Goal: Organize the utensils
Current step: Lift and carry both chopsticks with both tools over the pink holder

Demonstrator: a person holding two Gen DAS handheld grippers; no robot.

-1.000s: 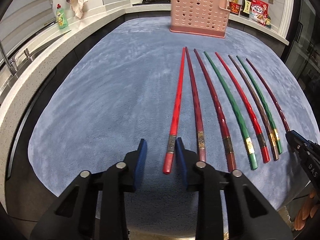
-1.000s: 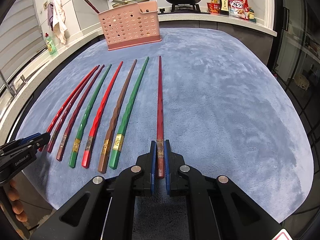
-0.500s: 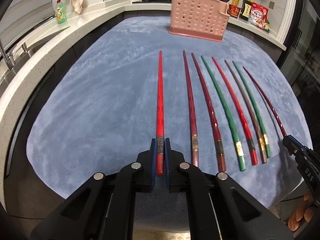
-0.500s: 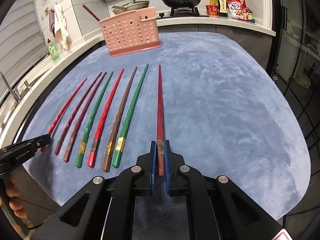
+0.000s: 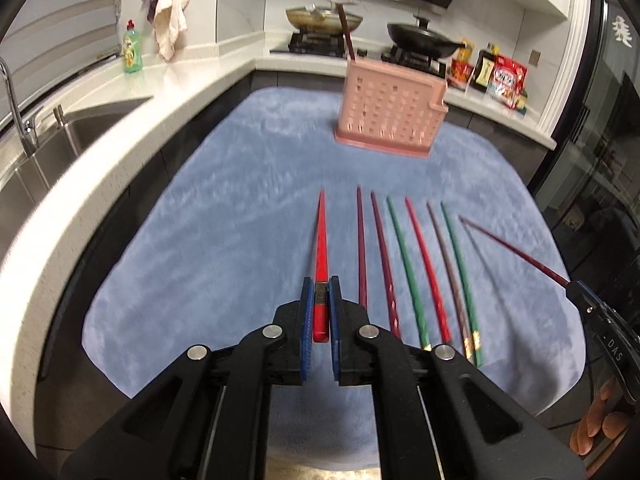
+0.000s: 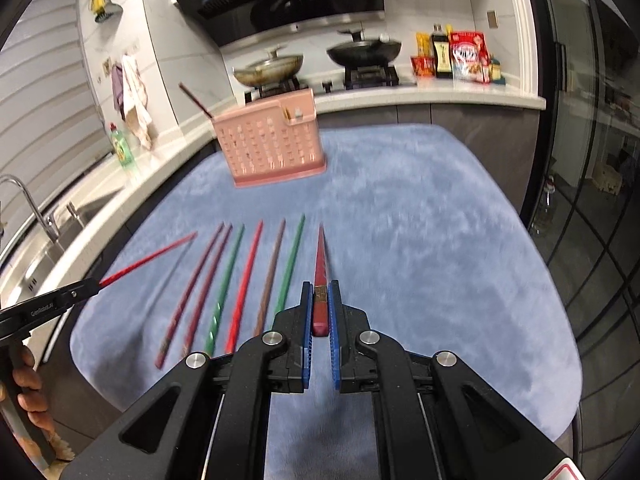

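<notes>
A blue mat (image 5: 248,216) covers the worktop, and everything for the task sits on it. At twelve o'clock in the left wrist view stands the pink utensil basket (image 5: 390,118), upright, with one dark chopstick (image 5: 346,32) already leaning out of its top. From the middle toward three o'clock, six loose chopsticks (image 5: 416,276) lie side by side on the mat, tips pointing toward the basket.

The left gripper (image 5: 321,308) is clamped on the butt end of a bright red chopstick (image 5: 321,240), which points at twelve o'clock, apparently clear of the mat. The right gripper (image 6: 320,308) is clamped the same way on a dark red chopstick (image 6: 321,256); it appears at four o'clock in the left view, its stick slanting off the mat.

Each stick is pinched only near its thick end, so the long free length acts as a lever. A quick swing or a knock against the basket's rim could twist it in the pads or pull it loose. The basket looks light, and a misaimed tip catching a side hole might tip or shove it. The two raised sticks could also cross on the way.
</notes>
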